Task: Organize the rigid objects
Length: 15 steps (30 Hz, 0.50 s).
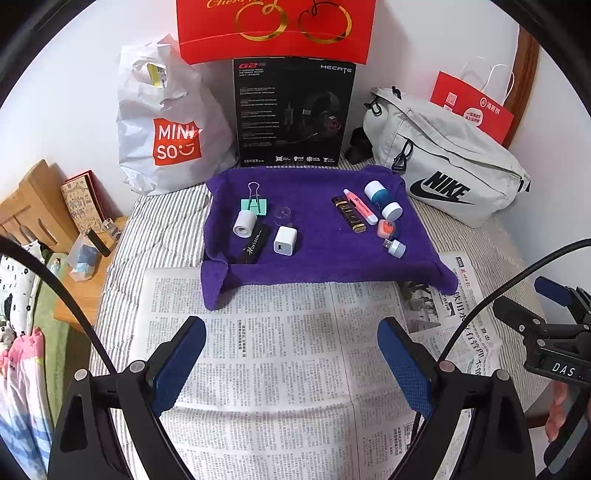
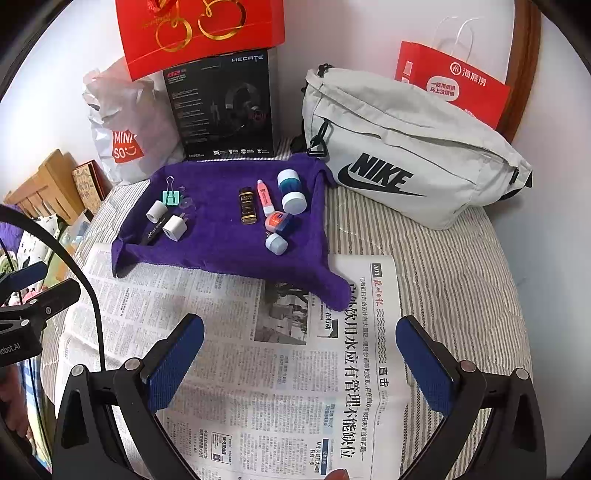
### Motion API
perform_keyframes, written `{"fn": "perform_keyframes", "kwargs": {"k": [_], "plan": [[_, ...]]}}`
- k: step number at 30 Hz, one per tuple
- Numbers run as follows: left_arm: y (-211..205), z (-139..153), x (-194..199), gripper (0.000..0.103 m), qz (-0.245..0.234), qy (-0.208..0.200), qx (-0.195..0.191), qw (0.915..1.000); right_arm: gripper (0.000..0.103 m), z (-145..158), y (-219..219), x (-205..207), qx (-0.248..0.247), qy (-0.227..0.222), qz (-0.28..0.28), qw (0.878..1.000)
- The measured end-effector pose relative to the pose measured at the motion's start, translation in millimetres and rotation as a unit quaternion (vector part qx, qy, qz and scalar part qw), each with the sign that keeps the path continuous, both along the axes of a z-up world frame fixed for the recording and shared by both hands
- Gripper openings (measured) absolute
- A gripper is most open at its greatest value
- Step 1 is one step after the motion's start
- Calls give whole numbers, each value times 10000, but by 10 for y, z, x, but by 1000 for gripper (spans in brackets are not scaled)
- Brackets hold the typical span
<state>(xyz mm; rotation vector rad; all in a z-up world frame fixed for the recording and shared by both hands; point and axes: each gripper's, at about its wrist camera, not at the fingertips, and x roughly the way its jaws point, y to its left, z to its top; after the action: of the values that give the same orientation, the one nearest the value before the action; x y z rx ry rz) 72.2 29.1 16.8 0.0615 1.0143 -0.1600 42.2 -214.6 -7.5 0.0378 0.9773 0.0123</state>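
A purple cloth tray [image 1: 317, 266] [image 2: 229, 258] lies on the bed beyond a newspaper [image 1: 266, 354] [image 2: 236, 369]. On its left sit a green binder clip [image 1: 254, 203], a white roll [image 1: 244, 223], a black stick [image 1: 254, 244], a white charger cube [image 1: 285, 240] [image 2: 175, 228] and a clear cap [image 1: 283, 215]. On its right sit a dark tube [image 1: 349, 215] [image 2: 246, 206], a pink marker [image 1: 360, 206], a teal-and-white bottle [image 1: 382, 199] [image 2: 291, 192], an orange piece [image 1: 387, 229] and a small white USB plug [image 1: 395, 247] [image 2: 276, 243]. My left gripper [image 1: 291, 332] and right gripper [image 2: 300, 332] are open and empty over the newspaper.
Behind the tray stand a white Miniso bag [image 1: 166, 125], a black headset box [image 1: 291, 110], a red gift bag [image 1: 273, 26], a grey Nike bag [image 1: 447, 162] [image 2: 406, 147] and a red paper bag [image 2: 454, 81]. A wooden bedside shelf [image 1: 40, 206] is at the left.
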Motion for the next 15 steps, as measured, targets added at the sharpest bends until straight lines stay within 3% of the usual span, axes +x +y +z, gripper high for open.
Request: {"fn": "perform_keyframes", "kwargs": {"k": [15], "plan": [[15,-23,-1,94,-31,40,-22,10000,102,7,-40,6,14,-13,-66,10000]]}}
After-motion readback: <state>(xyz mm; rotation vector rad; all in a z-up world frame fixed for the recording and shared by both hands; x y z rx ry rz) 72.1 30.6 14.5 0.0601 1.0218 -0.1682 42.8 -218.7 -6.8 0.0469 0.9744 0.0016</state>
